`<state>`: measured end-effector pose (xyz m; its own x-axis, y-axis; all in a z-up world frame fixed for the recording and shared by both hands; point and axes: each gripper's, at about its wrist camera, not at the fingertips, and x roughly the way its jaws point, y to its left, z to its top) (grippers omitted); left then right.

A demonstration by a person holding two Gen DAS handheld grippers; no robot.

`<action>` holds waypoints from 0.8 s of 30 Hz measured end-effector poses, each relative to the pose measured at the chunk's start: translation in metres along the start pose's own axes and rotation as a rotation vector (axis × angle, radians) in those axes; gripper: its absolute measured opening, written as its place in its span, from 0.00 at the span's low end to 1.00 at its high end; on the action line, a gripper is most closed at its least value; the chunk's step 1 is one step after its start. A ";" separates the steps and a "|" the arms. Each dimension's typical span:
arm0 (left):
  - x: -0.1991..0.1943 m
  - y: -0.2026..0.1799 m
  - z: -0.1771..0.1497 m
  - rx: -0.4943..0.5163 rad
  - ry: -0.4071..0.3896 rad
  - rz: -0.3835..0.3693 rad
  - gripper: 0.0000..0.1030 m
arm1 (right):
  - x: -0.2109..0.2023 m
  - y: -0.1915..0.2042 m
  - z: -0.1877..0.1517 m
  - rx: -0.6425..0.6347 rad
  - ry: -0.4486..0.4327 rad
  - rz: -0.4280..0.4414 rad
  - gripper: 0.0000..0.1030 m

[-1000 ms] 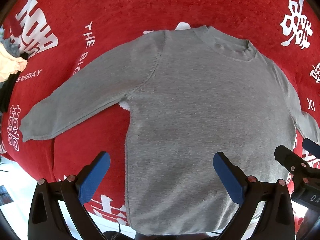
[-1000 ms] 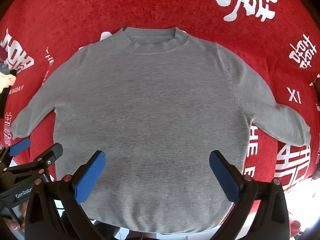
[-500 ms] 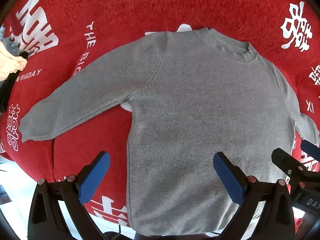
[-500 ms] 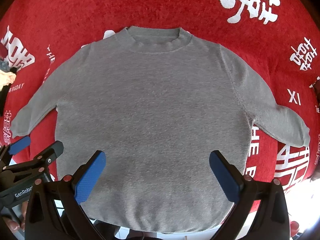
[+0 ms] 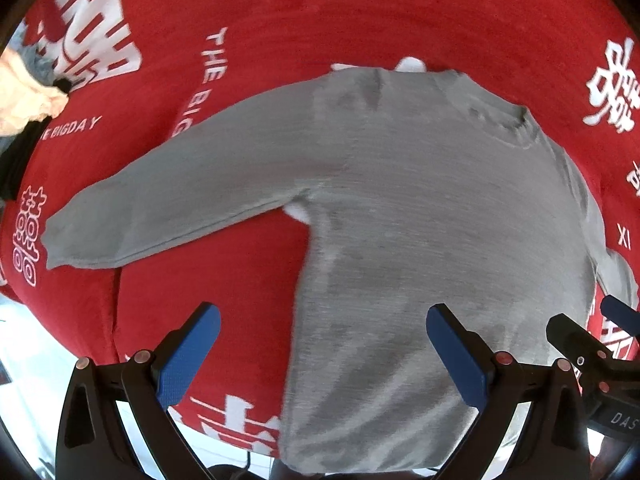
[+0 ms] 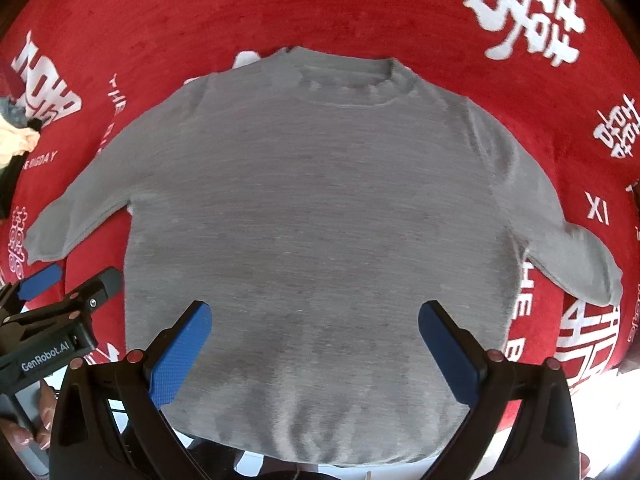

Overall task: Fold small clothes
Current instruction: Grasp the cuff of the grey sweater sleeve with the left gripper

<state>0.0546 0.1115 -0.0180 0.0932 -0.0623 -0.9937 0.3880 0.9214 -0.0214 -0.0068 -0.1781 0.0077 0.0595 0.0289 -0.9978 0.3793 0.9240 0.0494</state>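
From the left wrist view, a grey knitted long-sleeved sweater (image 5: 420, 220) is seen spread flat on a red plush cloth with white lettering (image 5: 320, 12), collar pointed away and hem nearest the camera, so its long axis runs front to back. One sleeve is stretched out to the left. The left claw (image 5: 322, 354) is spread wide and holds nothing, hanging above the sweater's left hem edge.

From the right wrist view, the sweater (image 6: 320, 220) is centred with both sleeves angled outward. The right claw (image 6: 314, 354) is spread wide above the hem and grips nothing
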 end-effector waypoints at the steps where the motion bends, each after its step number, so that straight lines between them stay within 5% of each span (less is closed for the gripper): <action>1: 0.001 0.006 0.000 -0.007 0.001 0.004 1.00 | 0.002 0.007 0.001 -0.009 0.002 0.006 1.00; 8: 0.013 0.077 -0.001 -0.160 0.001 -0.117 1.00 | 0.012 0.047 0.005 -0.074 0.020 0.041 1.00; 16: 0.045 0.226 -0.019 -0.547 -0.096 -0.286 1.00 | 0.032 0.098 0.003 -0.184 0.063 0.068 1.00; 24: 0.104 0.290 -0.031 -0.809 -0.128 -0.577 1.00 | 0.048 0.140 0.001 -0.262 0.081 0.100 1.00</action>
<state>0.1485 0.3838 -0.1312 0.2041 -0.5792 -0.7892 -0.3307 0.7180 -0.6125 0.0503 -0.0480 -0.0337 0.0065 0.1450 -0.9894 0.1234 0.9818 0.1447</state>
